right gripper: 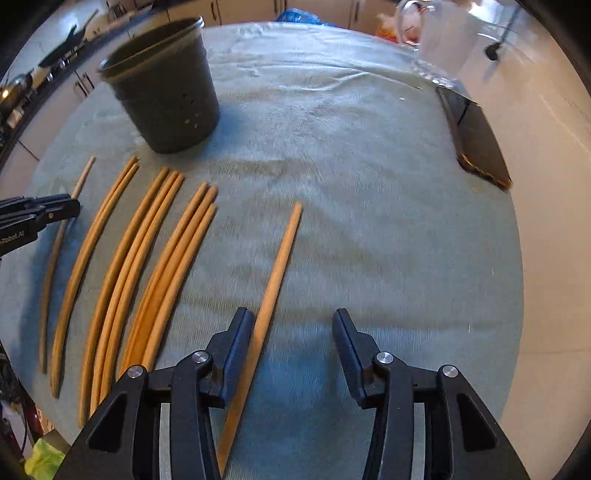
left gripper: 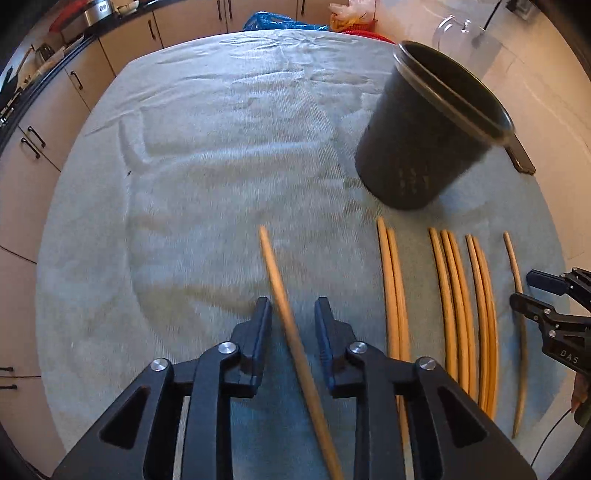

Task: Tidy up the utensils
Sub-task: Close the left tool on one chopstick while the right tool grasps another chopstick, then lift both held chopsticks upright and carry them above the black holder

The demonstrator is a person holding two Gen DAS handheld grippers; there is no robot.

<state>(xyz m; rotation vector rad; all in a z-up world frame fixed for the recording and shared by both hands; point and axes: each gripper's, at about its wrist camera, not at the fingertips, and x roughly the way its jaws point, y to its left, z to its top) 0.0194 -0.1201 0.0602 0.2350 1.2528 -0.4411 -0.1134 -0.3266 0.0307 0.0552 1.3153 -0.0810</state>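
Note:
Several wooden chopsticks [left gripper: 454,306] lie side by side on a grey-blue cloth [left gripper: 207,184], also in the right wrist view [right gripper: 147,266]. A dark perforated utensil holder [left gripper: 424,129] stands behind them [right gripper: 166,88]. My left gripper [left gripper: 291,308] is open, its jaws on either side of the leftmost chopstick [left gripper: 284,306], not touching it. My right gripper [right gripper: 293,319] is open; the rightmost chopstick [right gripper: 273,280] lies against its left finger [right gripper: 236,343]. Each gripper shows at the edge of the other's view, the right one [left gripper: 528,291] and the left one [right gripper: 55,210].
A dark flat board [right gripper: 476,136] lies at the table's right edge, with a clear glass jug [right gripper: 439,40] behind it. Kitchen cabinets [left gripper: 48,122] run along the left and back. A blue bag [left gripper: 277,20] lies beyond the table.

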